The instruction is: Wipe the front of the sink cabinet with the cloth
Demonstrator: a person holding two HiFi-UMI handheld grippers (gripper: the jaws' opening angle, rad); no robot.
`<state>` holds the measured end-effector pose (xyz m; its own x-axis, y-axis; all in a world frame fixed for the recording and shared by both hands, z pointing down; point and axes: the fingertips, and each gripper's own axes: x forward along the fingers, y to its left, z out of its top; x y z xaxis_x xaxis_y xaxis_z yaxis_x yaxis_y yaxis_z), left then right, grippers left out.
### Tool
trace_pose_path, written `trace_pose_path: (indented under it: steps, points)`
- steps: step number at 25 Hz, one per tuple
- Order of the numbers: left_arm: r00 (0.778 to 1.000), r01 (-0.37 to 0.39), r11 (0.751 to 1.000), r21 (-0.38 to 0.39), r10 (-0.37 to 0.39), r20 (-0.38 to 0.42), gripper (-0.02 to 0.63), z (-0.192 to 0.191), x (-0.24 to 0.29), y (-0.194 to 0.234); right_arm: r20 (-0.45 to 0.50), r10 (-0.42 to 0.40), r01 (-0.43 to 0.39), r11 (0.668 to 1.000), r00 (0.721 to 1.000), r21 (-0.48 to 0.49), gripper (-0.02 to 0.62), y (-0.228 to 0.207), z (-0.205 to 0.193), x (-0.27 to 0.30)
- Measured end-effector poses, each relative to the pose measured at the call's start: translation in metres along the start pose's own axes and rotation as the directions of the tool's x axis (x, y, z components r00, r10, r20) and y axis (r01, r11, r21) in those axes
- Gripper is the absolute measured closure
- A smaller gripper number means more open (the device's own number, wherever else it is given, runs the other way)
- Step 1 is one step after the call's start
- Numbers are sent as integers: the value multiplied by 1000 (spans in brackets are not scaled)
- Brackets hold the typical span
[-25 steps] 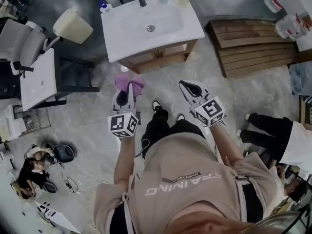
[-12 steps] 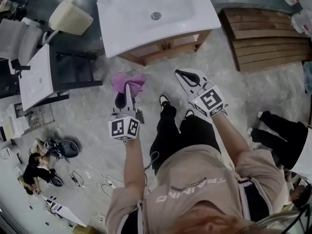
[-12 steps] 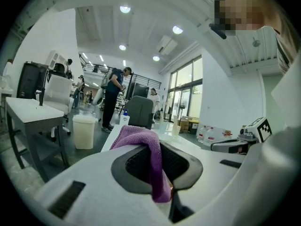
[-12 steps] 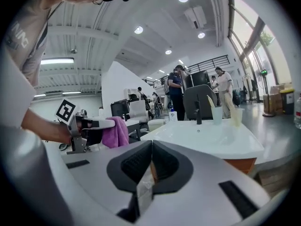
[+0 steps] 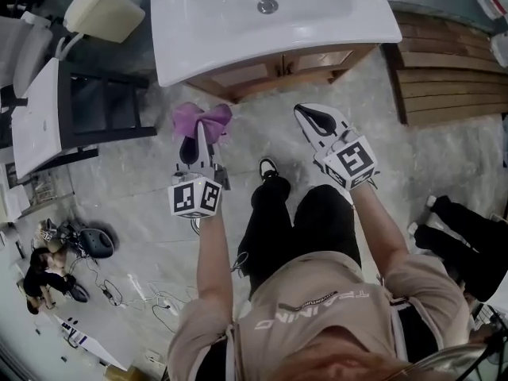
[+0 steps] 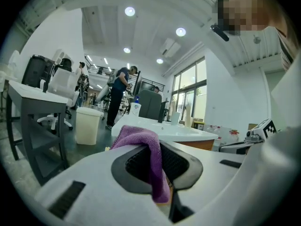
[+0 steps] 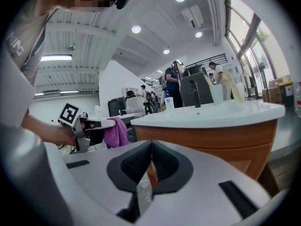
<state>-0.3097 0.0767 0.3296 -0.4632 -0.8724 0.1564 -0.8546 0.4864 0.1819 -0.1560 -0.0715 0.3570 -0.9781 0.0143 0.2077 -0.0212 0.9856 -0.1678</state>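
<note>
Head view: the person has stepped closer, and the sink cabinet [image 5: 278,63] front now sits just beyond both grippers. The left gripper [image 5: 198,135] pinches the purple cloth [image 5: 203,119], short of the wood. The right gripper [image 5: 307,117] is pressed together, empty.

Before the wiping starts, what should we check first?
1. Purple cloth pinched in the left tongs: ok.
2. Right tongs free to help: ok, shut on nothing.
3. Cloth touching the cabinet front: not ok; the head view shows a gap.
4. Way from cloth to cabinet: ok, only floor lies between them.
5. Where the front is dirty: cannot tell.
</note>
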Motion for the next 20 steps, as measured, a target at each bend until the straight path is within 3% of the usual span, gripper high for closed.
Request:
trace_pose_path:
  steps: [7, 15, 17, 20]
  points:
    - [998, 35, 999, 21, -36, 42, 569, -56, 24, 28, 33, 40, -37, 994, 999, -98, 583, -18, -51, 45]
    - [981, 138, 988, 74, -147, 125, 569, -112, 54, 43, 150, 169, -157, 984, 974, -88, 583, -28, -126, 90]
    - [970, 164, 984, 75, -174, 169, 569, -124, 61, 49, 155, 155, -136, 982, 976, -128, 583, -35, -152, 101]
    - [957, 164, 977, 140, -192, 216, 569, -136, 60, 56, 131, 130, -111, 983, 983, -143, 583, -36, -186, 112]
